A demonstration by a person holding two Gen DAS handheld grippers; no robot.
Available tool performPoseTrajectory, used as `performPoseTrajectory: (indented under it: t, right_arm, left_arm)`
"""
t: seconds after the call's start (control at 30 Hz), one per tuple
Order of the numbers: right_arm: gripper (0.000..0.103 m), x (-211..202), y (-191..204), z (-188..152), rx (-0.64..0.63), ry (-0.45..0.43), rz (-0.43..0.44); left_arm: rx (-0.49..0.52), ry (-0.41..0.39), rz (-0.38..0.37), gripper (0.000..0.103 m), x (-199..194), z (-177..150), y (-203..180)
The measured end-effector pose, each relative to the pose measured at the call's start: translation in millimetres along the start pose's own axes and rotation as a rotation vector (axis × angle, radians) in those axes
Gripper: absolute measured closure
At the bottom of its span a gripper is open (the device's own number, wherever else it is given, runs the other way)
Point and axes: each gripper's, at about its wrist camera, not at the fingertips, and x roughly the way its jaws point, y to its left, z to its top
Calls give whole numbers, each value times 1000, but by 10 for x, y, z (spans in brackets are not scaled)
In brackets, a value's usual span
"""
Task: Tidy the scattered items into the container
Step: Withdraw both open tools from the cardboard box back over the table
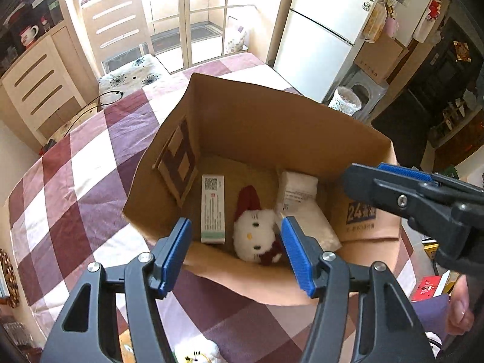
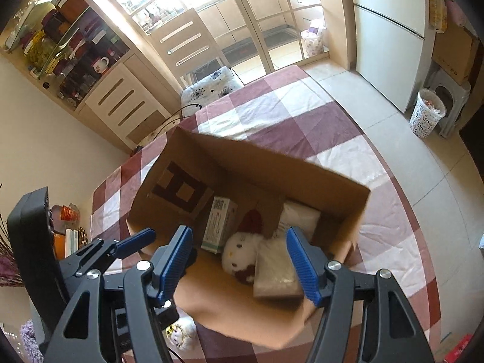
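Note:
An open cardboard box [image 1: 272, 127] [image 2: 272, 175] stands on the checked tablecloth [image 1: 75, 196]. On its floor lie a slim green-and-white carton [image 1: 213, 208] [image 2: 219, 224], a white cat plush with a red bow [image 1: 255, 236] [image 2: 239, 251] and a white tissue pack [image 1: 302, 208] [image 2: 273, 267]. My left gripper [image 1: 237, 254] [image 2: 133, 243] hovers above the box's near rim, open and empty. My right gripper [image 2: 239, 261] [image 1: 408, 193] hangs over the same rim to its right, also open with nothing held. A second small white plush [image 1: 196, 352] [image 2: 181, 334] lies on the cloth below the grippers.
A chair [image 2: 208, 84] stands at the table's far side, with a cable [image 1: 90, 106] trailing over that edge. A fridge [image 1: 326, 30] and a patterned bin [image 2: 428, 115] stand on the floor to the right. A red box [image 1: 429, 287] and a person's hand [image 1: 459, 308] show at lower right.

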Motion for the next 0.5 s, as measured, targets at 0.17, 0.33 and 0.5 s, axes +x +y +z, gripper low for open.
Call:
performPoseTrajectory:
  t: [0.17,0.33,0.5]
  right_arm:
    - [36,-83,-47,-156,-5,8,-10]
    - [36,-181,-55,-294,-16,13,-21]
    - [36,-306,-34,-440,-31,10,-23]
  left_arm:
    - [8,2,10,40,-74,-128,-48]
    - [11,-10,13,40,-209,-243,-119]
    - [0,-26,13,40,-391,-379,-170]
